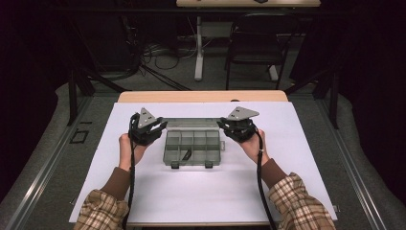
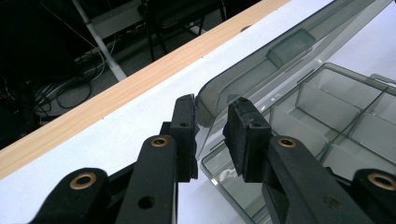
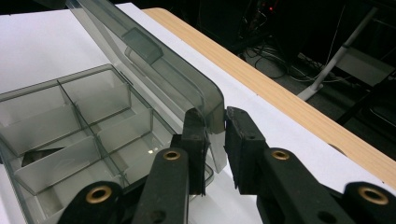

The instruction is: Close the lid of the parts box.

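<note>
A: Organizer box [image 1: 192,146], smoked clear plastic, sits mid-desk on the white sheet [image 1: 191,191], latches toward the person. Its lid [image 2: 261,70] stands raised at the back, tilted rather than laid flat.

B: Who holds the lid?

A: Both. Left gripper [image 2: 212,121] is clenched on the lid's left corner edge; right gripper [image 3: 215,126] is clenched on the right corner, pads pressing the rim. In the high view each gripper sits at one end of the box, hands either side.

B: Progress?

A: Judged from the pose: latches are undone, lid is partway through its swing. Which way it is meant to go the frames do not tell. What is left is to carry it fully back or down and let go.

B: Contents?

A: Compartments [image 3: 88,126] look bare, save one small dark piece [image 1: 186,154] in a front cell; too small to name.

B: Surface, room?

A: Desk [image 1: 201,96] has a pale wood edge showing beyond the sheet. Behind it: dim room, grey floor, a dark chair [image 1: 256,43], a white leg of another table [image 1: 198,48], loose cables [image 1: 163,52].
</note>
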The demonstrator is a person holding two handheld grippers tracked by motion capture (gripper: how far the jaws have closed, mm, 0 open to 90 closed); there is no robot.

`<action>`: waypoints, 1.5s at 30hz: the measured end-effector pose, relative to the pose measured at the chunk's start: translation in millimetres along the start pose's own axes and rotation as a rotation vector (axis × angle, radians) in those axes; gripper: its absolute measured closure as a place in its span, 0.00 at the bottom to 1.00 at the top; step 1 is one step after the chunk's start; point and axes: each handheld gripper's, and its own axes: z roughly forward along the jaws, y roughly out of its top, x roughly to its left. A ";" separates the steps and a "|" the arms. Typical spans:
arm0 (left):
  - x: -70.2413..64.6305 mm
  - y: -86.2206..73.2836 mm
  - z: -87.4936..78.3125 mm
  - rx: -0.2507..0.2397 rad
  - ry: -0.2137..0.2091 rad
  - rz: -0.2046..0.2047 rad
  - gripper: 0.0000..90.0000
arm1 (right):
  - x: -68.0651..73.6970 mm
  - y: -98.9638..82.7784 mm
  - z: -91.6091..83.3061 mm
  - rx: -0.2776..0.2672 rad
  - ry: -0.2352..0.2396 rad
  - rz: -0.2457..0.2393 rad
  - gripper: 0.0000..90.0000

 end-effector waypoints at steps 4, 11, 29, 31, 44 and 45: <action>-2.6 2.1 -2.8 0.033 -0.005 0.024 0.74 | 0.3 -0.4 -0.2 0.000 0.000 -0.001 0.87; -7.2 3.2 -16.4 0.103 -0.089 0.022 0.43 | 1.4 -1.7 -1.4 0.001 0.003 -0.004 0.86; -12.1 28.9 -71.8 0.009 -0.086 0.051 0.87 | 6.8 -6.5 -6.2 0.013 0.015 -0.017 0.85; -11.9 31.0 -70.6 -0.016 -0.059 0.038 0.91 | 7.4 -7.1 -6.6 0.015 0.016 -0.018 0.85; -4.5 22.8 -40.7 0.034 -0.079 0.017 0.98 | 12.2 -14.4 -10.9 0.032 0.039 -0.030 0.83; -4.5 21.3 -38.8 0.038 -0.089 0.013 0.99 | 12.4 -15.3 -11.5 0.035 0.042 -0.027 0.83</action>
